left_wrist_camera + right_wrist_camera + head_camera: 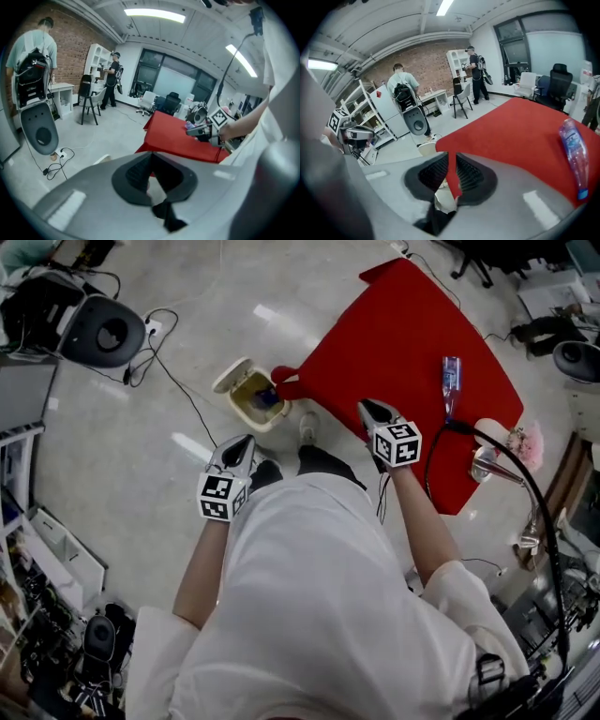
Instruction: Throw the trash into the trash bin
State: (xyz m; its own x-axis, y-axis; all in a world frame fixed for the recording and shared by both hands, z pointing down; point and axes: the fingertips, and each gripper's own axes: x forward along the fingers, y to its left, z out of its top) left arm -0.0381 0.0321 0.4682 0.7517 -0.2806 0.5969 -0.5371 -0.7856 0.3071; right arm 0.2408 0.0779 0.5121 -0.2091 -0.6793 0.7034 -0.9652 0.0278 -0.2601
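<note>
A cream trash bin (251, 395) stands on the floor with its lid up and something blue inside, just off the corner of the red-covered table (403, 362). A clear plastic bottle (451, 379) with a blue label lies on the red cloth, also in the right gripper view (574, 154). My left gripper (239, 448) hovers over the floor near the bin, its tips meeting, nothing held (151, 157). My right gripper (368, 409) is at the table's near edge, left of the bottle. Its jaws (452, 157) stand a narrow gap apart with only red cloth seen through it.
A grey speaker-like unit (103, 331) with cables (169, 362) sits on the floor at the far left. A black cable (441, 442), a metal lamp (497, 465) and a pink fluffy thing (528, 446) lie at the table's right end. People stand by shelves (401, 89) at the back.
</note>
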